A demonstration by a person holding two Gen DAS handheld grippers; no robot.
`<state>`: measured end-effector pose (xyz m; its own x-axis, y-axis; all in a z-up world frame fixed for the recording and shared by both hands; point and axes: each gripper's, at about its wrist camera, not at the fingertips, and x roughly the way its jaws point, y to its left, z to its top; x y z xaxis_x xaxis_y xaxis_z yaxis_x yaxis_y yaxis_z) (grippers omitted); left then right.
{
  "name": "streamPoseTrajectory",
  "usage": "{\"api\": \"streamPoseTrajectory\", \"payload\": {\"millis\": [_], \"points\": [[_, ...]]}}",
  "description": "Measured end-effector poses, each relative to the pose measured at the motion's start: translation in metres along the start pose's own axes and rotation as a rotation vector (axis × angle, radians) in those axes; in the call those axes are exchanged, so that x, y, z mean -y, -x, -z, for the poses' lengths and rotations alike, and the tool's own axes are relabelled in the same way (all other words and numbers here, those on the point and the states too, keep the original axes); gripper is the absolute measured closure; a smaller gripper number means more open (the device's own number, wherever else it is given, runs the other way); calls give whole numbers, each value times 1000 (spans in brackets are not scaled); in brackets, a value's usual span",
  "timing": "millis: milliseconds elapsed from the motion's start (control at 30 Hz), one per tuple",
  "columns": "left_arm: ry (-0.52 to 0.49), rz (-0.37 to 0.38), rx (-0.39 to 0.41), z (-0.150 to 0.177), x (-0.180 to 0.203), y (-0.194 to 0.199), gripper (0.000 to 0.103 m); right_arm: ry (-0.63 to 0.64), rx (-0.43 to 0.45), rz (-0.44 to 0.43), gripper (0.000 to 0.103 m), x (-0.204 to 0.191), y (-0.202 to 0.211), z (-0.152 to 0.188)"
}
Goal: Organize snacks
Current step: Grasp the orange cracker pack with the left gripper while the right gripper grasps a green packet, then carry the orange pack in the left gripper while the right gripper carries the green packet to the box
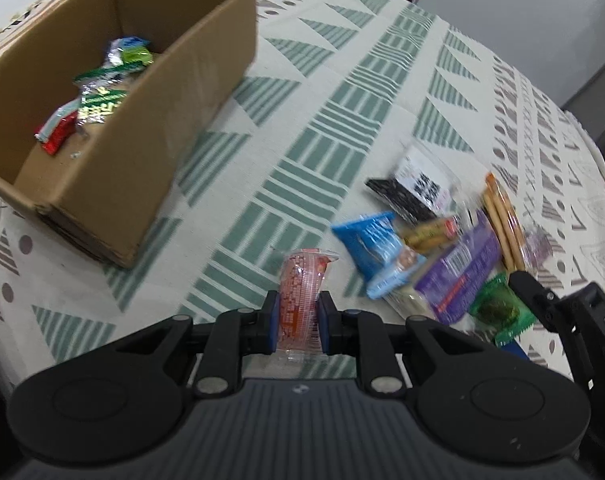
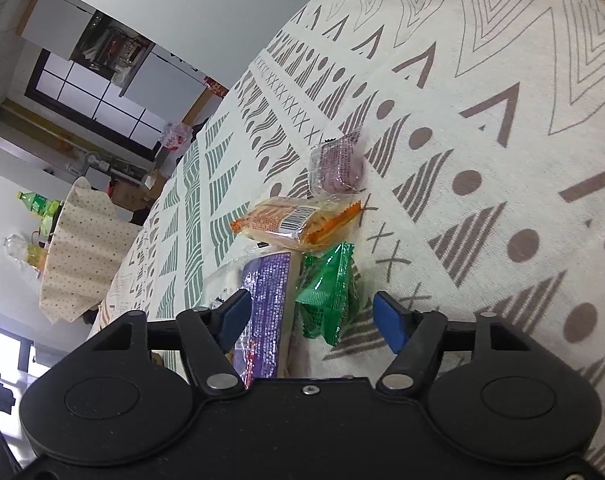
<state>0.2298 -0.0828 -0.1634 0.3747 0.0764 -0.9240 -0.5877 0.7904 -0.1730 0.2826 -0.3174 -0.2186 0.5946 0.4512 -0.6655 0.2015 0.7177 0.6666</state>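
Two jaws of the left gripper are clamped on a red packet, held above the patterned worktop. The right gripper has its jaws spread apart around a green packet and a purple packet. Farther left sits a cardboard box holding several snacks.

The cardboard box is matt brown corrugated paper with a dull, slightly fibrous face, and the tablecloth is woven cloth, matt and lightly rough. The red sachet is clear glossy plastic film, as are the purple wrapper and the green packet, both crinkled and shiny. The left gripper and right gripper are matt black plastic with smooth blue pads and bright metal rivets.
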Motion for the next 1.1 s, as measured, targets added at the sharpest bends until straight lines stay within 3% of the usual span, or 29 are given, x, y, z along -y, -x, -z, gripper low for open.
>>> {"api": "streamPoseTrajectory", "payload": {"millis": [167, 267, 300, 400, 733, 1100], "points": [[1, 20, 27, -8, -10, 9, 84, 20, -13, 13, 42, -4, -5, -1], [-54, 50, 64, -12, -12, 18, 84, 25, -13, 27, 57, -5, -9, -2], [-87, 60, 72, -14, -11, 20, 84, 25, -9, 39, 66, -5, -9, -2], [-156, 84, 97, -20, -10, 28, 84, 31, 14, 67, 76, -3, -5, -1], [-199, 179, 157, -29, -31, 53, 84, 105, 97, 97, 80, -22, 36, 11], [-63, 295, 190, -43, -66, 91, 84, 159, 155, 110, 80, -67, 84, 32]]}}
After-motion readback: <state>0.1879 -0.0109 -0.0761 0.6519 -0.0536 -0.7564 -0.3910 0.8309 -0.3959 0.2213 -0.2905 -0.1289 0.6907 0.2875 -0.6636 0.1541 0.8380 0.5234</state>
